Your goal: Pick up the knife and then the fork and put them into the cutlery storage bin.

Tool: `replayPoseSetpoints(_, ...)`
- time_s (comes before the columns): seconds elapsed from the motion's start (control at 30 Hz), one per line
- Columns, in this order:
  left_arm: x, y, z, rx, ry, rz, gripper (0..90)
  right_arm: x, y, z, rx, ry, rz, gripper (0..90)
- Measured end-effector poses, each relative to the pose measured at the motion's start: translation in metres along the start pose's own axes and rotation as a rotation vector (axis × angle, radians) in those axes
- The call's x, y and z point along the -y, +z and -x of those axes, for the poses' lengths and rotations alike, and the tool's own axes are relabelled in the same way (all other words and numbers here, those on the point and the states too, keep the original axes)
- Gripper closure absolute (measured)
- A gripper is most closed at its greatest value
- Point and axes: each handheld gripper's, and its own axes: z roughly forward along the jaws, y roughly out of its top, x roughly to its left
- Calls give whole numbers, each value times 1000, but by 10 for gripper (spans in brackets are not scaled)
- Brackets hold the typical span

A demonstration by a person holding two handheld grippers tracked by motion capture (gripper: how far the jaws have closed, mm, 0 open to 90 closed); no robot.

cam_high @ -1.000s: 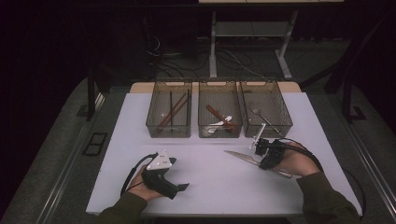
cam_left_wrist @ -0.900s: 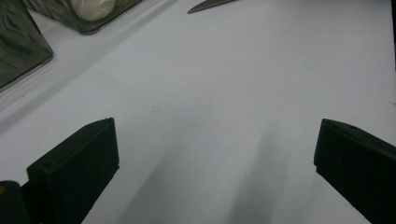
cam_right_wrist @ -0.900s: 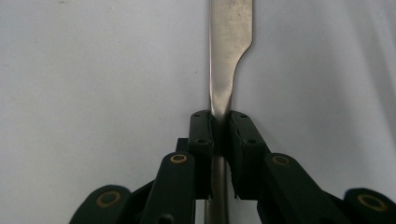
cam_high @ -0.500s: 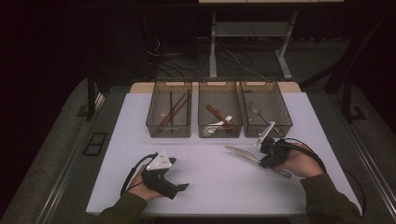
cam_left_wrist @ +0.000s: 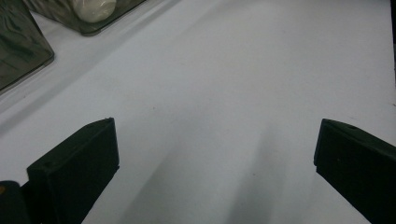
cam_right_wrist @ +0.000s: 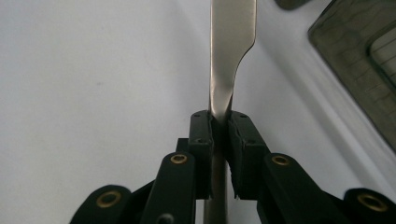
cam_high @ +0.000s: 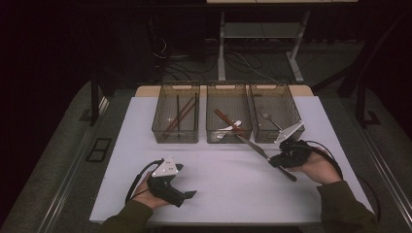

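Right gripper point(cam_right_wrist: 219, 119): jaws clamped on a metal knife point(cam_right_wrist: 231, 51), pads pressing both flat sides at the narrow neck where blade meets handle. In the right gripper view the blade runs straight up and away from the jaws, and the handle passes down between the jaw arms. In the high view the right gripper point(cam_high: 278, 162) sits at the right of the table point(cam_high: 121, 145), held in the right hand point(cam_high: 318, 167); the knife point(cam_high: 252, 145) slants up and left from it, its tip reaching to the front wall of the middle bin point(cam_high: 228, 138). Whether the tip touches that wall cannot be told.

Left gripper point(cam_left_wrist: 215, 154): jaws wide apart, with bare table surface between them. In the high view the left gripper point(cam_high: 189, 195) lies low at the near left, in the left hand point(cam_high: 145, 191), well apart from the knife.

Beyond the grippers: three clear bins stand in a row at the far side. The left bin point(cam_high: 160, 131) holds chopsticks point(cam_high: 180, 114). The middle bin holds a reddish utensil and a white spoon point(cam_high: 228, 127). The right bin point(cam_high: 291, 104) holds a metal spoon point(cam_high: 269, 119); it stands just behind the right gripper.
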Motion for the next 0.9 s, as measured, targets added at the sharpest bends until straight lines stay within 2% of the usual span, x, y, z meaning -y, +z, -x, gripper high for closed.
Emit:
replayPoseSetpoints(0.33, 0, -1, 0, 1, 2, 1, 0, 8, -13, 11, -32, 58, 175, 806)
replayPoseSetpoints(0.57, 0, -1, 0, 1, 2, 0, 0, 13, -23, 18, -31, 107, 306, 807)
replayPoseSetpoints(0.8, 0, -1, 0, 0, 1, 0, 0, 21, -37, 28, 22, 194, 443, 807)
replayPoseSetpoints(0.9, 0, 0, -1, 1, 1, -1, 0, 25, -43, 33, 41, 217, 496, 807)
